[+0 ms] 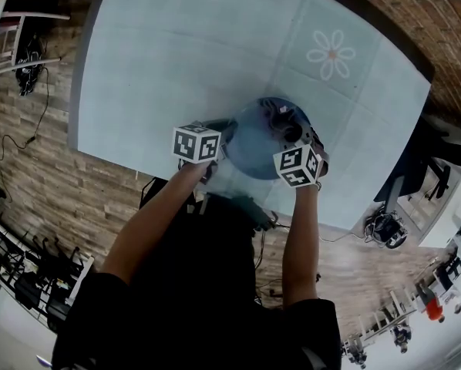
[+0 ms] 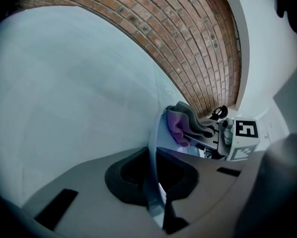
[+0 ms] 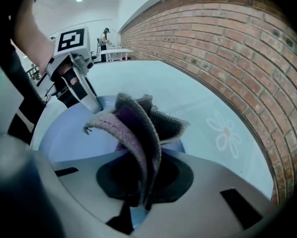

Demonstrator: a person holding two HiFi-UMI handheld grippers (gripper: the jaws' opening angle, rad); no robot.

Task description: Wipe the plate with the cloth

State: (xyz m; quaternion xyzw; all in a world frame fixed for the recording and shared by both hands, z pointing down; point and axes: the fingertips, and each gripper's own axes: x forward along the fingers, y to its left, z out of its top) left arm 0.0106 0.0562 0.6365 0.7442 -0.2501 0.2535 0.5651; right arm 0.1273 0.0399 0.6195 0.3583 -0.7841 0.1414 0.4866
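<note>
The left tool [image 2: 154,185] is clenched on the rim of the blue plate [image 2: 155,133]: in the left gripper view the rim runs edge-on between the two jaws, which press on it from either side. The right tool [image 3: 137,185] is clenched on the cloth [image 3: 134,125], a grey and purple knitted piece whose bunched folds rise out from between the jaws and fan over the plate's inner face. In the head view the plate sits over the near part of the pale blue bench [image 1: 176,45], between the two tools, with the left tool at its left rim and the right tool at its right side. The cloth lies on the right half of the plate, and in the left gripper view its purple fold appears to rest against the plate's face. Whether the plate rests on the bench or is held clear of it cannot be told. A white flower print [image 1: 331,54] marks the bench beyond the plate, well apart from it. A brick wall [image 3: 223,38] borders the far edge of the bench.
</note>
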